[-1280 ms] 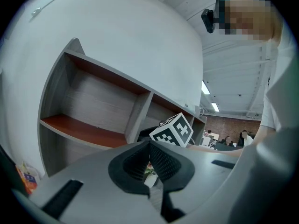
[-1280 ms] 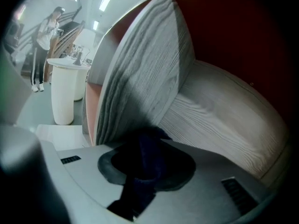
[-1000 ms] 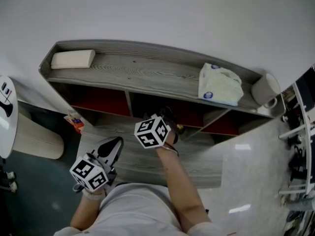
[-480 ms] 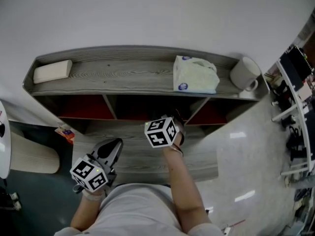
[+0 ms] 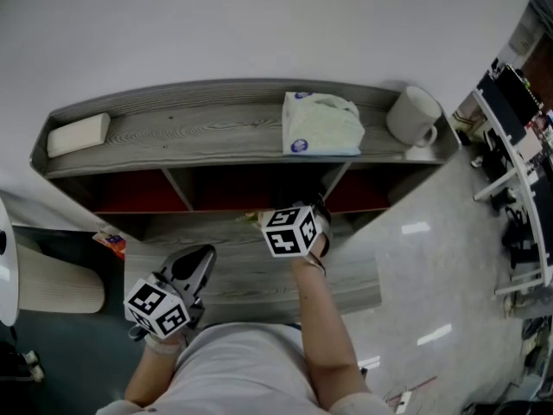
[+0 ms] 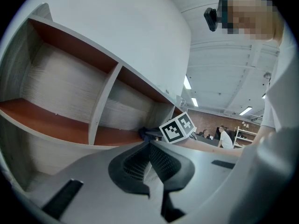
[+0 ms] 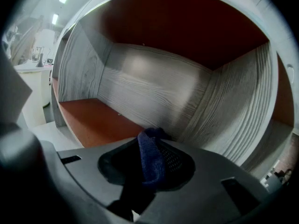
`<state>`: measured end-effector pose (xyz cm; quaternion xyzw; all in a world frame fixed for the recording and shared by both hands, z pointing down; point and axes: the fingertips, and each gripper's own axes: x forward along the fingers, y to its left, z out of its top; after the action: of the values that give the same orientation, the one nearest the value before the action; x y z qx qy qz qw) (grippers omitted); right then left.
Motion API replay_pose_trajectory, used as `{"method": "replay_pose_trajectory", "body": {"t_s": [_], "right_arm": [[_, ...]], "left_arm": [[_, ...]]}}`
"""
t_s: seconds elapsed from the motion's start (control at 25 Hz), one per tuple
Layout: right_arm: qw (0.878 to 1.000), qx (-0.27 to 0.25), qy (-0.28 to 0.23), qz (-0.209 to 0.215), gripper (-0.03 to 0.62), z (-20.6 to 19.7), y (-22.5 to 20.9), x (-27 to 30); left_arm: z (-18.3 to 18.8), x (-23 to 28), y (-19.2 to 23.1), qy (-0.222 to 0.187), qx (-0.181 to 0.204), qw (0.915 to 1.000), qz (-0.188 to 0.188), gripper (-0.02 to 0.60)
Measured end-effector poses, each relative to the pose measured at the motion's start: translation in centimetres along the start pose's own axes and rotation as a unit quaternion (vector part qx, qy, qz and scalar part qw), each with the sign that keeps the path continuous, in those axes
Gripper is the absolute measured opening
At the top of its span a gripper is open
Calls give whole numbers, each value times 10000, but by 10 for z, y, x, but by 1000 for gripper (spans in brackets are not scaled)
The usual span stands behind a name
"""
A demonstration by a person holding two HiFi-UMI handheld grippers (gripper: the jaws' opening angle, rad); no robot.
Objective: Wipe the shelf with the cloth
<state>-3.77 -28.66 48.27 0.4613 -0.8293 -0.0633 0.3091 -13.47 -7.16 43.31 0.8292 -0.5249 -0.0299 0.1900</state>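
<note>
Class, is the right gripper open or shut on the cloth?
Shut on it: the right gripper pinches the bunched dark blue cloth between its jaws.

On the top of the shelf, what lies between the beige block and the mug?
A white bag lies between the block and the mug, closer to the mug. The wood from the block to the bag is bare. The head view shows this.

Head view looks steeply down; gripper views face the shelf (image 5: 216, 128).
</note>
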Motion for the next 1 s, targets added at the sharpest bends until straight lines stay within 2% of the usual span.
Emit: {"method": "replay_pose_trajectory", "body": {"t_s": [0.24, 0.48, 0.72, 0.76, 0.88, 1.0], "right_arm": [[9999, 88, -143, 16, 91, 2, 0, -4], [9949, 559, -840, 91, 149, 10, -7, -25], [9821, 1188, -1427, 310, 153, 19, -26, -65], [9797, 1273, -1513, 342, 153, 19, -30, -73], [9754, 1401, -1665, 368, 153, 10, -42, -96], [9749, 1437, -1675, 289, 153, -6, -55, -116]], "left_arm": [[-6, 4, -5, 57, -1, 10000, 22, 14], [-2, 21, -5, -88, -70, 9999, 121, 15], [1, 65, -6, 156, 260, 9994, 153, 20], [1, 74, -8, 213, 303, 9992, 126, 27], [1, 103, -13, 432, 480, 9979, 33, 118], [2, 130, -17, 580, 750, 9955, 1, 153]]}}
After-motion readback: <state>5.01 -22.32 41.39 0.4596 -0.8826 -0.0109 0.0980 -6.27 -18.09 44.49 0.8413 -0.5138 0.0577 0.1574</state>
